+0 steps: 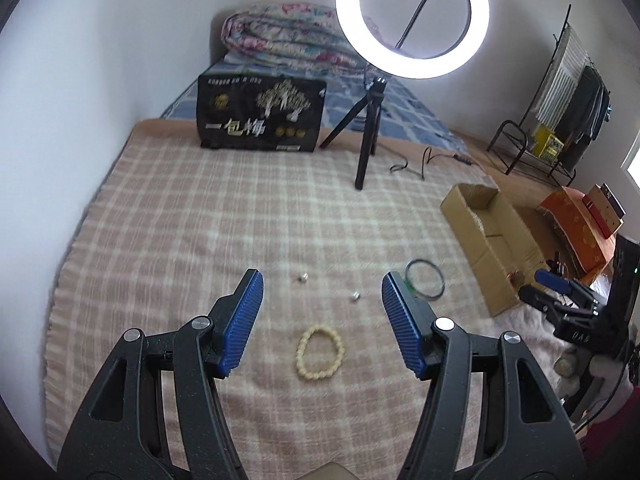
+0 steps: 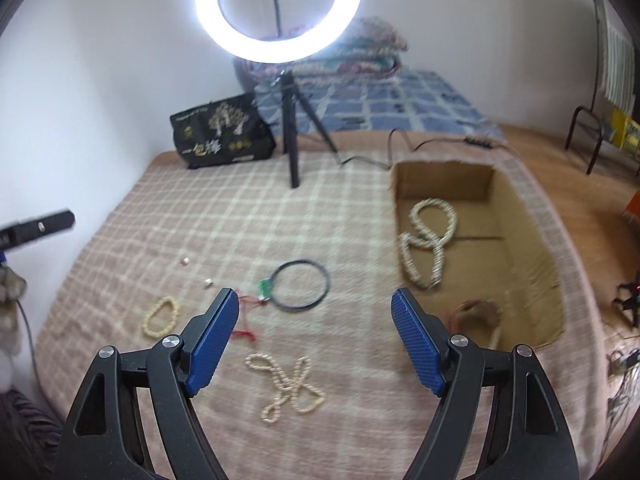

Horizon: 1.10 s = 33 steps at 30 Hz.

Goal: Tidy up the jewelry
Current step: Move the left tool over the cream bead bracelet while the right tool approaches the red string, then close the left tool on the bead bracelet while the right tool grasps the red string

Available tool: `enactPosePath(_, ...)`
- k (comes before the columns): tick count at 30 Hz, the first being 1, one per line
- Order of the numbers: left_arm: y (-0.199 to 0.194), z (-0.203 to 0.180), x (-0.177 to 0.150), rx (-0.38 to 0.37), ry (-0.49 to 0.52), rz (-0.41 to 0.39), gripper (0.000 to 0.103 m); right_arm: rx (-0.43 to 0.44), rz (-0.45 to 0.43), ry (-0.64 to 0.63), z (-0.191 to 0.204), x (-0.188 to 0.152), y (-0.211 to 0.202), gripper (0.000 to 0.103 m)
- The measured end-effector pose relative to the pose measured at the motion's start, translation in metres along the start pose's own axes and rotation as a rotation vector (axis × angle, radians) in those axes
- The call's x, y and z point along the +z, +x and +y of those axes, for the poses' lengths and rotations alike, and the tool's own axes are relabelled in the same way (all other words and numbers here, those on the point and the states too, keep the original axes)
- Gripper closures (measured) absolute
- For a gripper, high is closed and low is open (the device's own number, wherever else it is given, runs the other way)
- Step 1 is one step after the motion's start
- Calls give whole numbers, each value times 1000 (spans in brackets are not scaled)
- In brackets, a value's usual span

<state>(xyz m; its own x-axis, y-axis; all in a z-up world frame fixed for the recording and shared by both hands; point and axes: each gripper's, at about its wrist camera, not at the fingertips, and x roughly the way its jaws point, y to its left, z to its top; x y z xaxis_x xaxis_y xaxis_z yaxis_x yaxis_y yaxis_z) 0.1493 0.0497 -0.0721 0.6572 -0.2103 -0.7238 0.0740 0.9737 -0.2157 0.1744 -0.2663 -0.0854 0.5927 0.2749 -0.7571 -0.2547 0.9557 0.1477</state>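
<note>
Jewelry lies scattered on the checked blanket (image 2: 280,208); some is already in the cardboard box (image 2: 520,264) to the right. Inside the box: a long pale bead necklace (image 2: 428,240) in loops, plus a smaller piece near the front corner, too blurred to identify.

Outside the box:
- cream bead bracelet (image 1: 320,352), small closed loop, round beads, lying flat below the left gripper (image 1: 322,292).
- second bead strand (image 2: 286,384), tangled in loops, below the right gripper (image 2: 316,308).
- thin dark bangle (image 2: 300,286) with a green tag and red cord at its edge.
- two tiny silver pieces (image 1: 328,286), well apart from each other.

Left gripper: fingers spread wide, nothing between them. Right gripper: likewise wide apart and holding nothing.

Handling, judged: all items light. Bead strands are limp and will drape and swing; pinch across a doubled section so loops trail evenly. Bracelet probably elastic, beads smooth and liable to roll between ribbed pads; grip across one side of the loop. Bangle looks rigid, thin; take at the rim. Silver pieces will press into the soft blanket, hardest pick.
</note>
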Motion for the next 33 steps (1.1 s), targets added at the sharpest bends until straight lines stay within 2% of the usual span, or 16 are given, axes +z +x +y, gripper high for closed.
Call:
enactPosePath(10,47,20,-37,-15,-12,170,40,29,105,-57,25,-13,39,25)
enactPosePath(14,65,25,-47,-26,-49,226,40,53,135,-89,33,-19,50,25)
enactPosePath(17,76,27,-54,-24,-58,262,47,75,150,-122,41,-22,58,25)
enactPosePath(22,92,28,-61,-28,-68,304,48,102,179,-186,57,-26,72,25)
enactPosePath(25,102,30,-64,-32,-82,330,57,103,194,-235,65,-28,79,25)
enactPosePath(27,106,30,-65,-32,-85,337,57,107,207,-268,71,-30,84,31)
enactPosePath(33,114,31,-64,-47,-94,353,57,121,251,-299,77,-34,97,32)
